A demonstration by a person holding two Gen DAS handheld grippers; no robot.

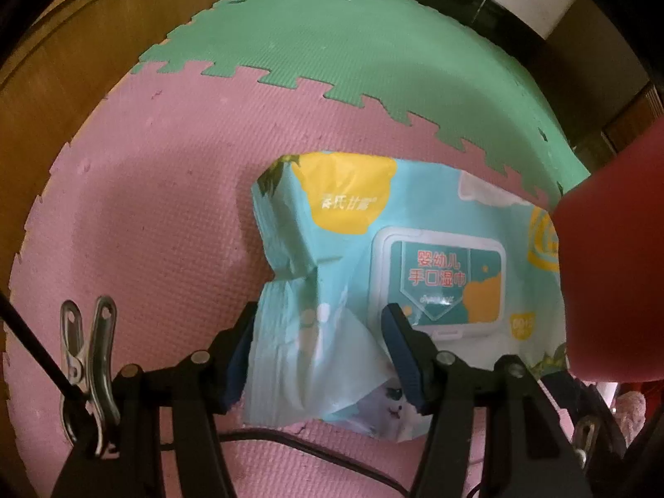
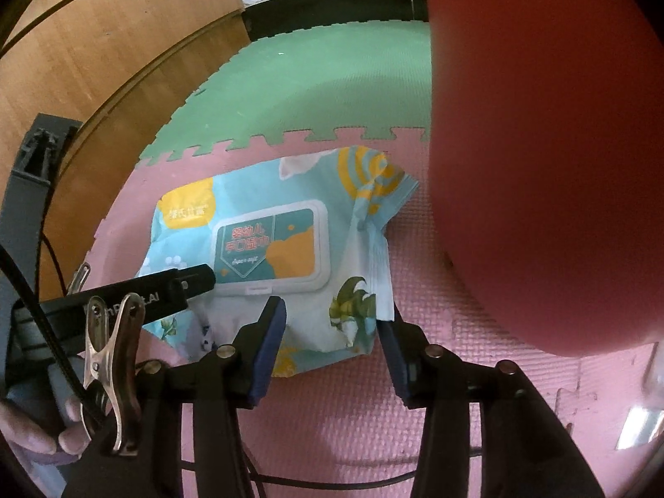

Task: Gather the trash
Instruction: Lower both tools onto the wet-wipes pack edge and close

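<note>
A light-blue wet-wipes pack (image 1: pixel 357 249) with yellow blobs and a white flip lid lies crumpled on the pink foam mat (image 1: pixel 145 228). My left gripper (image 1: pixel 319 315) has its jaws around the pack's near left corner, touching the wrapper on both sides. In the right wrist view the pack (image 2: pixel 269 240) lies just ahead. My right gripper (image 2: pixel 332 315) is open, its jaws either side of the pack's near right corner. The left gripper's finger (image 2: pixel 166 290) shows at the pack's left edge.
A large red rounded object (image 2: pixel 548 145) fills the right side, close to the pack; it also shows in the left wrist view (image 1: pixel 618 269). A green foam mat (image 1: pixel 332 50) joins the pink one beyond. Wooden floor (image 2: pixel 83 62) lies to the left. Cables run beneath the grippers.
</note>
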